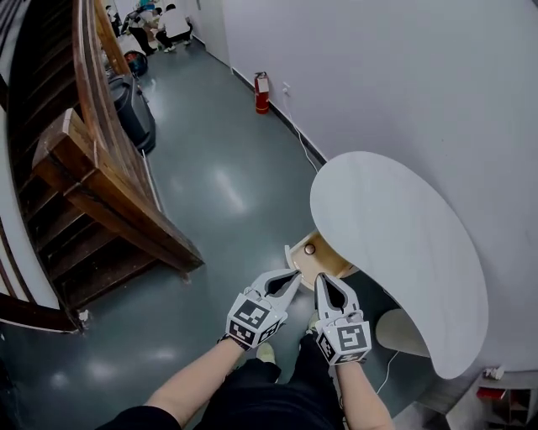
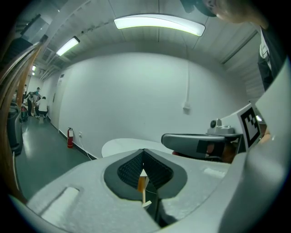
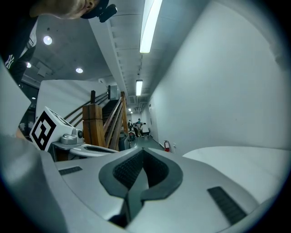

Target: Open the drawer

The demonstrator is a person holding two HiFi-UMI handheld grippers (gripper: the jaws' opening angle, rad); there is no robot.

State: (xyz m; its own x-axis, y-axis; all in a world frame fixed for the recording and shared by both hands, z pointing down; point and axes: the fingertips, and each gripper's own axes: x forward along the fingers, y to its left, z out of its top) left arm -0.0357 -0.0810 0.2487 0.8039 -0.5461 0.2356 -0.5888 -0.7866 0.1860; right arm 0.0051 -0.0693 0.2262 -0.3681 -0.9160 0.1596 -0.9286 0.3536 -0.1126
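A light wooden drawer [image 1: 326,262] stands pulled out from under the white oval table top [image 1: 395,243], with a round dark knob [image 1: 309,249] on its front. Both grippers hang above and on the near side of the drawer, touching nothing. My left gripper [image 1: 295,275] is shut and empty; its tips [image 2: 143,153] meet, and a sliver of the drawer's wood [image 2: 142,184] shows below them. Just to its right, my right gripper [image 1: 322,279] is also shut and empty, with its jaws closed together [image 3: 143,152]. Each gripper appears beside the other in the gripper views.
A wooden staircase with a heavy rail [image 1: 109,193] runs along the left. A red fire extinguisher [image 1: 261,92] stands at the white wall, with a cable along the skirting. A dark bag [image 1: 134,113] and some people [image 1: 160,21] are far down the corridor. A pale round object [image 1: 403,332] sits under the table.
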